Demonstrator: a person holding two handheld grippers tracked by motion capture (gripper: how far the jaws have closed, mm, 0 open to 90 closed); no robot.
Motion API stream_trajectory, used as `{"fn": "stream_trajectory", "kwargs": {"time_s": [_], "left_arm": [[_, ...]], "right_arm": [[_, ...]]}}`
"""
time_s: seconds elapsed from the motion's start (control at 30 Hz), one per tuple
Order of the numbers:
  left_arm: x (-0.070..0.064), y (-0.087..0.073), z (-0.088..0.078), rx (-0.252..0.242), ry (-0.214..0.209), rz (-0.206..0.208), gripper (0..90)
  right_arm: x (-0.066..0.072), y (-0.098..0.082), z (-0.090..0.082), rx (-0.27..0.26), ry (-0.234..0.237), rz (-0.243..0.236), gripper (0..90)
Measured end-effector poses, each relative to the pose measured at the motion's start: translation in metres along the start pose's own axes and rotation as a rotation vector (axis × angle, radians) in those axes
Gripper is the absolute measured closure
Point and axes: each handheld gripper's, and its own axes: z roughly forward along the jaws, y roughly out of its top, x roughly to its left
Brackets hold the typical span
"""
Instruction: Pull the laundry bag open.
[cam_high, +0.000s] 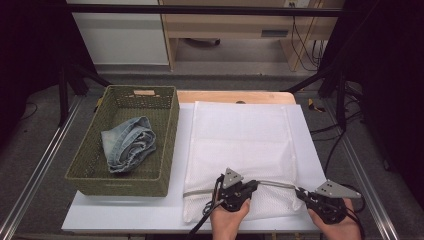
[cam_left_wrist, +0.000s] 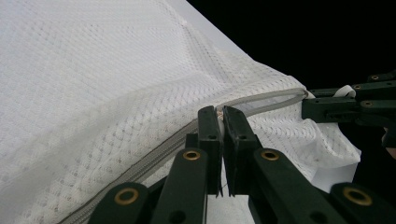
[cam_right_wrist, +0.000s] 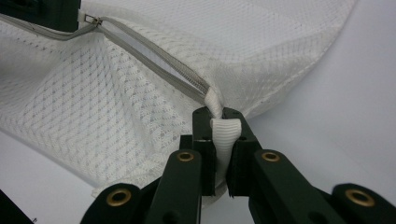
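Note:
A white mesh laundry bag (cam_high: 240, 145) lies flat on the white board, its grey zipper (cam_high: 275, 183) along the near edge. My left gripper (cam_high: 255, 184) is shut on the zipper pull; in the left gripper view the jaws (cam_left_wrist: 219, 112) pinch together at the zipper line (cam_left_wrist: 261, 100). My right gripper (cam_high: 298, 191) is shut on the white ribbon tab (cam_right_wrist: 224, 135) at the bag's right corner. In the right gripper view the zipper (cam_right_wrist: 154, 60) gapes slightly between the tab and the metal pull (cam_right_wrist: 91, 19). The right gripper (cam_left_wrist: 306, 100) also appears at the right in the left gripper view.
A green woven basket (cam_high: 170, 125) stands on the left of the board with folded blue jeans (cam_high: 129, 144) inside. Bare white board (cam_high: 125, 210) lies in front of the basket. A strip of wooden tabletop (cam_high: 235, 96) runs behind the bag.

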Motion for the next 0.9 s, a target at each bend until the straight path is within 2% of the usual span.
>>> {"fn": "stream_trajectory", "kwargs": {"time_s": [0.37,0.5,0.9], "left_arm": [[0.005,0.001,-0.004,-0.003,0.007,0.001,87.0],[0.009,0.001,-0.007,-0.012,0.004,-0.023,86.9],[0.018,0.001,-0.014,-0.019,0.019,-0.03,86.9]], "right_arm": [[0.001,0.0,0.0,0.004,0.001,-0.001,84.9],[0.0,0.0,0.0,0.004,0.002,-0.003,84.9],[0.0,-0.001,0.0,0.013,-0.001,0.0,84.8]]}}
